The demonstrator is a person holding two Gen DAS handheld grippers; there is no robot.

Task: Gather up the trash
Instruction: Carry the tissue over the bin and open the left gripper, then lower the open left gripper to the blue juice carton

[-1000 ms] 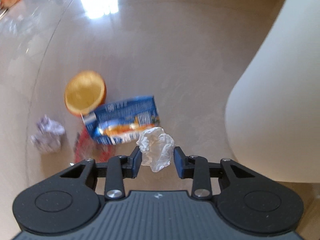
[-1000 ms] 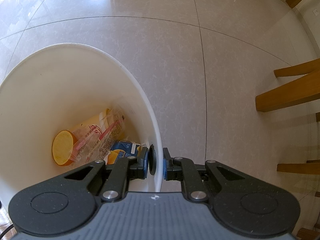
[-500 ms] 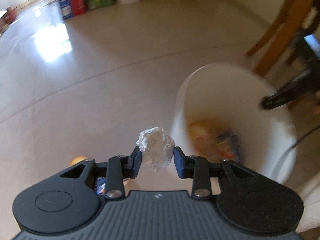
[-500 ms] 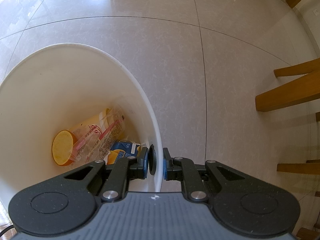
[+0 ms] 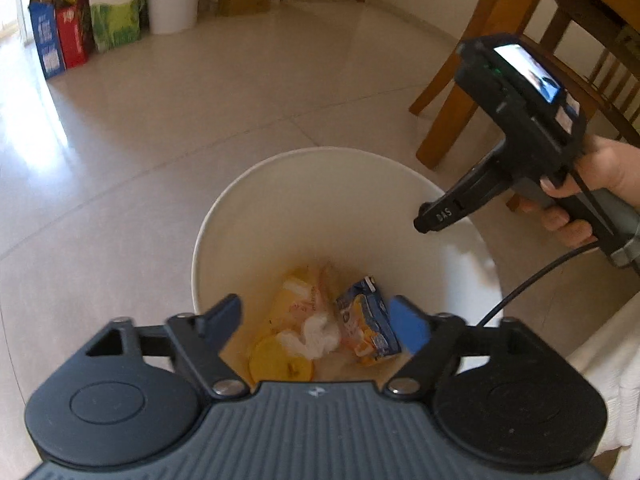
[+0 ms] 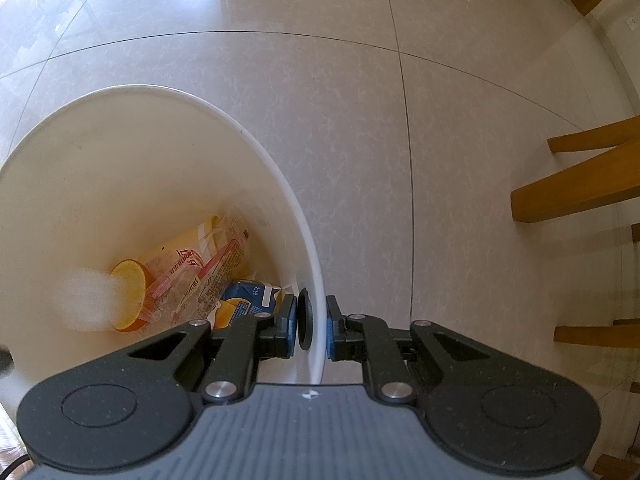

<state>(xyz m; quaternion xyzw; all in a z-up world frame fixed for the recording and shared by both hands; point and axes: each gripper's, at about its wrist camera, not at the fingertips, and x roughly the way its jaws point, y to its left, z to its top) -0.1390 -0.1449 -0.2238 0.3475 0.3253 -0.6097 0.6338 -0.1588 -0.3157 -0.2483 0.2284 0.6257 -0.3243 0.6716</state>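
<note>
Clamping the bin [image 6: 256, 168] rim, your right gripper [image 6: 312, 330] steadies it at lower centre. Your left gripper [image 5: 316, 320] is opening, nothing between its fingers, so the tissue [image 5: 316, 334] falls inside.

The glossy beige tiled floor [image 6: 460, 128], crossed by thin dark grout lines, carries a round white plastic bin [image 5: 224, 216]. Wooden chair legs [image 5: 448, 100] stand on it near the bin. Colourful cartons and bags [image 5: 92, 20] line its far edge.
</note>
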